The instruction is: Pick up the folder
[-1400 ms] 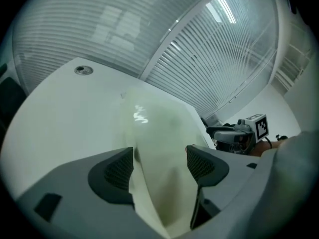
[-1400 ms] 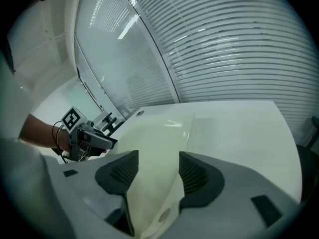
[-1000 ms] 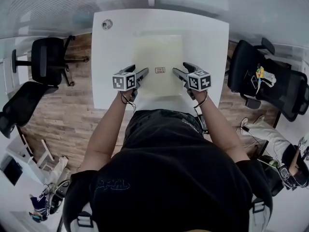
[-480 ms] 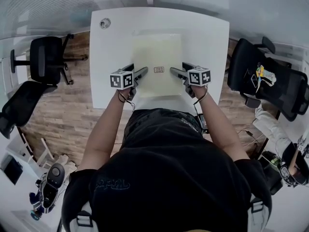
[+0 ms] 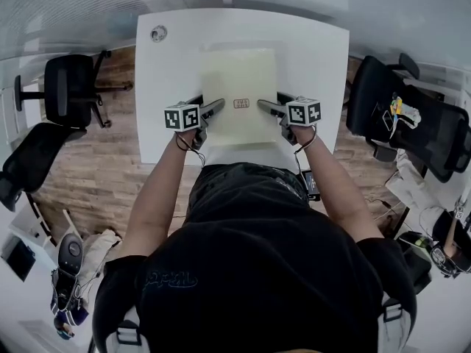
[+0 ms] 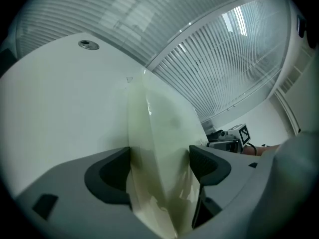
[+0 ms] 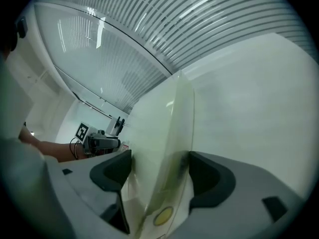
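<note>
A pale yellow translucent folder (image 5: 239,79) lies flat on the white table (image 5: 316,57), with a small label (image 5: 241,103) near its front edge. My left gripper (image 5: 213,109) sits at the folder's left edge and my right gripper (image 5: 266,107) at its right edge. In the left gripper view the folder (image 6: 159,148) fills the gap between the jaws, its leaves gaping; those jaws are opening. The right gripper view shows the same: the folder (image 7: 159,133) stands between jaws that are opening. Neither pair of pads visibly squeezes it.
A round cable grommet (image 5: 158,32) sits at the table's far left corner. Black office chairs stand on the left (image 5: 70,87) and right (image 5: 397,116). A ribbed glass wall runs behind the table. My own body covers the table's near edge.
Both grippers have rolled slightly and their jaws have spread wider around the folder's edges. The folder stays in the same place on the table.
</note>
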Demonstrator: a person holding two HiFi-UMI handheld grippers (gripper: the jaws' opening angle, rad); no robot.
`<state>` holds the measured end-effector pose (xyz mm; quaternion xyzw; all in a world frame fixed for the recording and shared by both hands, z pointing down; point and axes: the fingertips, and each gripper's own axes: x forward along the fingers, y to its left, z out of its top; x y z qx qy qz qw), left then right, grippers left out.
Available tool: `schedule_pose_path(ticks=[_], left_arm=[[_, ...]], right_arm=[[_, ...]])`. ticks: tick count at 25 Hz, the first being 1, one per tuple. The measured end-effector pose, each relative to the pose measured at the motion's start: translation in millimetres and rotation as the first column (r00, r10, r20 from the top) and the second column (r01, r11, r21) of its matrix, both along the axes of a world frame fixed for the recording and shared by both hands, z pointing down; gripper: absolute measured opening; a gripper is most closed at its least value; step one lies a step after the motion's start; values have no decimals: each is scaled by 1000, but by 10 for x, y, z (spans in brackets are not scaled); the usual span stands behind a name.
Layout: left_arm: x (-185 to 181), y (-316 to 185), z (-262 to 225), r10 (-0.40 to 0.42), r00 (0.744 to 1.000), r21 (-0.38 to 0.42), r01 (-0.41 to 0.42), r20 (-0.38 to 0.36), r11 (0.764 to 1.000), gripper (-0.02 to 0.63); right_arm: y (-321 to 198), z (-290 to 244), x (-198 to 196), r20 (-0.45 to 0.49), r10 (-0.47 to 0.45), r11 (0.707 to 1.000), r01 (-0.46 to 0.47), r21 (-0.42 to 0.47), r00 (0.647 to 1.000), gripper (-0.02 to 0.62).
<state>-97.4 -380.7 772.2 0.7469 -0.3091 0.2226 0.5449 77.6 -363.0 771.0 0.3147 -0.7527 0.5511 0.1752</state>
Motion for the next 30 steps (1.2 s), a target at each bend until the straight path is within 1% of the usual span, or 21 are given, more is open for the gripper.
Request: schedule_pose_path(ticks=[5, 9, 11, 16, 21, 23, 26, 30], left_arm=[[19, -8, -94, -19, 1000, 7, 19, 10, 1000, 368], [-21, 5, -227, -67, 998, 24, 68, -19, 997, 368], [-27, 19, -316, -82, 996, 51, 83, -24, 995, 368], [68, 83, -561, -63, 998, 121, 65, -21, 990, 368], [162, 128, -821, -64, 998, 203, 66, -16, 977, 368], [225, 160, -919, -72, 997, 234, 74, -17, 969, 368], [393, 272, -1066, -61, 998, 269, 65, -21, 961, 368], [551, 413, -1237, -54, 998, 309, 59, -26, 949, 368]], right_arm=[[-4, -60, -45, 20, 25, 1000, -24, -18, 999, 347], [-52, -243, -19, -5, 38, 999, -37, 33, 999, 348], [-53, -335, -30, -6, 35, 998, -35, 57, 999, 348], [38, -540, 35, -28, 16, 994, -13, 109, 999, 348], [108, -784, 120, -36, 32, 983, -25, 181, 999, 348], [154, -871, 188, -38, 46, 978, -37, 207, 998, 348], [278, -994, 351, -41, 56, 970, -44, 241, 998, 348], [442, -1149, 515, -20, 64, 960, -56, 275, 998, 348]])
